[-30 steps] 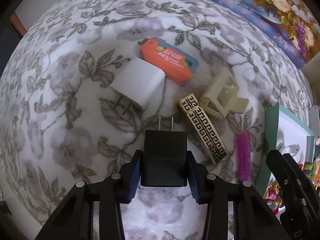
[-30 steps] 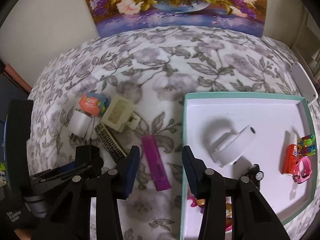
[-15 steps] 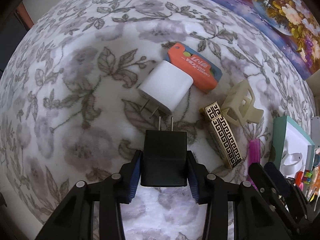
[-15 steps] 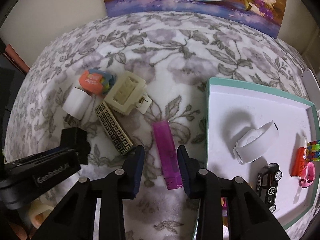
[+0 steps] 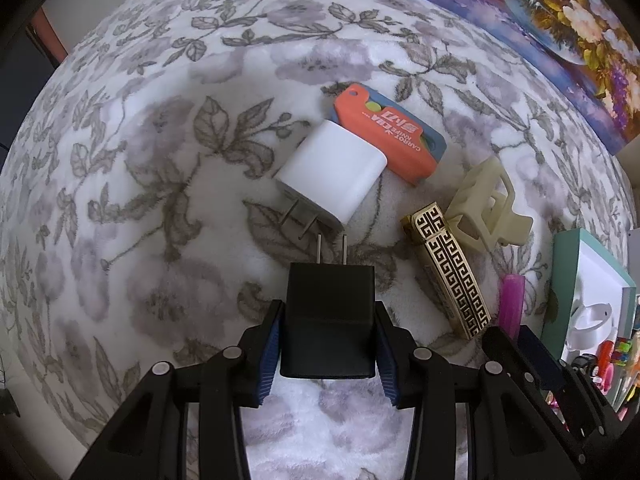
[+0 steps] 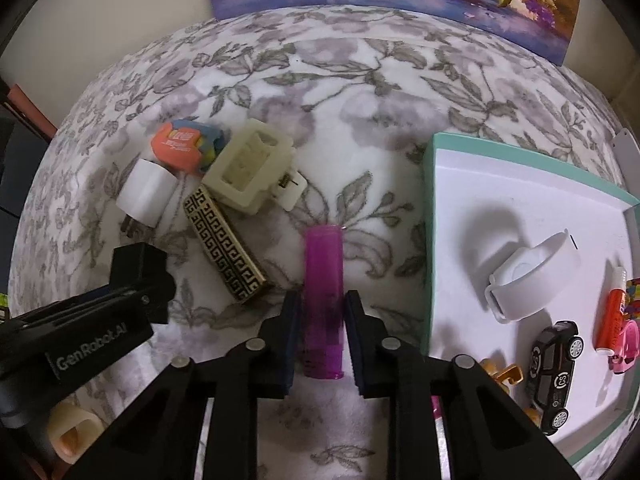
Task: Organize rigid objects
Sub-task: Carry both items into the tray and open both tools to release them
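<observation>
Your left gripper (image 5: 328, 344) is clamped on the black charger (image 5: 329, 320), prongs forward, just short of the white charger (image 5: 332, 176) on the floral cloth (image 5: 160, 160). Your right gripper (image 6: 322, 336) straddles the purple lighter (image 6: 323, 280) — jaws narrow, close on either side; whether they touch it, you cannot tell. Left of the lighter lies the gold case (image 6: 224, 248), then the cream clip (image 6: 252, 168) and orange knife (image 6: 180, 144). Right — the tray (image 6: 430, 200), holding a white band (image 6: 532, 276) and toy car (image 6: 554, 364).
</observation>
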`<state>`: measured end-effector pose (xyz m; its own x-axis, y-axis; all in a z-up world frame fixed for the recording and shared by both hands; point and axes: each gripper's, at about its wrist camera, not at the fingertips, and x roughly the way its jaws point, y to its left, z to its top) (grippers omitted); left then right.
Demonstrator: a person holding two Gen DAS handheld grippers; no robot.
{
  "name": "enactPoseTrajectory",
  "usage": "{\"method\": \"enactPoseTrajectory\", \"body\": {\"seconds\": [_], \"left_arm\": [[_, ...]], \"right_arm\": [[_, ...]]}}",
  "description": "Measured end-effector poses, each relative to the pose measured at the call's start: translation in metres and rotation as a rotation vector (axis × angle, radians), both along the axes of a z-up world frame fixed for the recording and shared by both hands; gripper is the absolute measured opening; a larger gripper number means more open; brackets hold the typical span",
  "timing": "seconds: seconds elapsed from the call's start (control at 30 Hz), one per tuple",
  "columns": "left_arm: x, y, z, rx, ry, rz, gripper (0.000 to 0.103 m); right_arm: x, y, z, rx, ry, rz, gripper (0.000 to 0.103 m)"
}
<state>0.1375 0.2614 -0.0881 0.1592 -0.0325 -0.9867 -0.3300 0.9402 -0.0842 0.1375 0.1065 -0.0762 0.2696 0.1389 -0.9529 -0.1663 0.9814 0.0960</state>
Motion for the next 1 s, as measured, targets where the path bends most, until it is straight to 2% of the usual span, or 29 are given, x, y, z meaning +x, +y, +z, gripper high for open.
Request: {"method": "enactPoseTrajectory", "body": {"seconds": [0.5, 0.63, 1.0], "left_arm": [[0.002, -0.004, -0.001, 0.033, -0.005, -0.023, 0.045], [0.002, 0.0, 0.004, 0.016, -0.021, -0.003, 0.043], [-0.001, 0.004, 0.062, 0.026, -0.169, 0.011, 0.043]], "right_arm": [[-0.003, 0.005, 0.0, -0.05, -0.025, 0.018, 0.02], [-0.002, 0.003, 0.004, -0.024, -0.023, 0.017, 0.02], [-0.003, -0.014, 0.048, 0.059, -0.104, -0.029, 0.02]]}}
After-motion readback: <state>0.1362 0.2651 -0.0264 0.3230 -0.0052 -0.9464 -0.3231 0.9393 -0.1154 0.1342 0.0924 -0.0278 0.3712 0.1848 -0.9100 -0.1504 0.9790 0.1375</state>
